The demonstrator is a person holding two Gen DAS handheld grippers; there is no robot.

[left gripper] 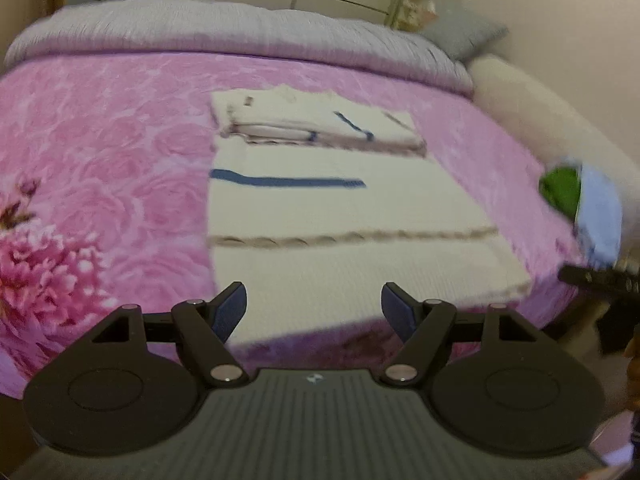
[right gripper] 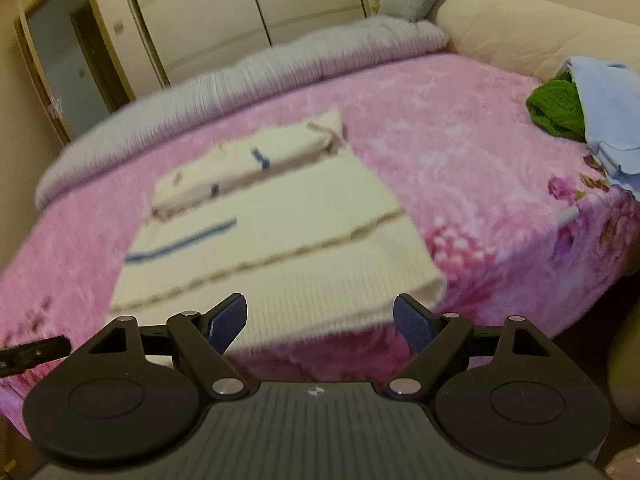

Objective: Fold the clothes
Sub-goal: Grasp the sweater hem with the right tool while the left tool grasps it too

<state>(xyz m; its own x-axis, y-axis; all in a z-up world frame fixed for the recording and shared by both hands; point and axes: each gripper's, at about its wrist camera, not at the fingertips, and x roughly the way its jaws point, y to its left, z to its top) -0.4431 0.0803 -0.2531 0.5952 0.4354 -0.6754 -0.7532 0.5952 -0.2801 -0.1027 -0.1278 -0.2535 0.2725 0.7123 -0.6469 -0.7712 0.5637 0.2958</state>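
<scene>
A cream knit garment [left gripper: 344, 236] with a blue stripe lies flat on the pink floral bedspread [left gripper: 100, 152], its far part folded over into a thicker band [left gripper: 316, 120]. It also shows in the right wrist view [right gripper: 280, 248]. My left gripper [left gripper: 314, 308] is open and empty, just above the garment's near hem. My right gripper [right gripper: 320, 320] is open and empty, just above the near hem too. The views are blurred.
A pile of clothes, green knit [right gripper: 556, 108] and light blue cloth [right gripper: 612, 116], lies at the bed's right edge. A grey blanket [left gripper: 240, 28] runs along the far side. A cream headboard [right gripper: 532, 28] and a wardrobe [right gripper: 248, 0] stand behind.
</scene>
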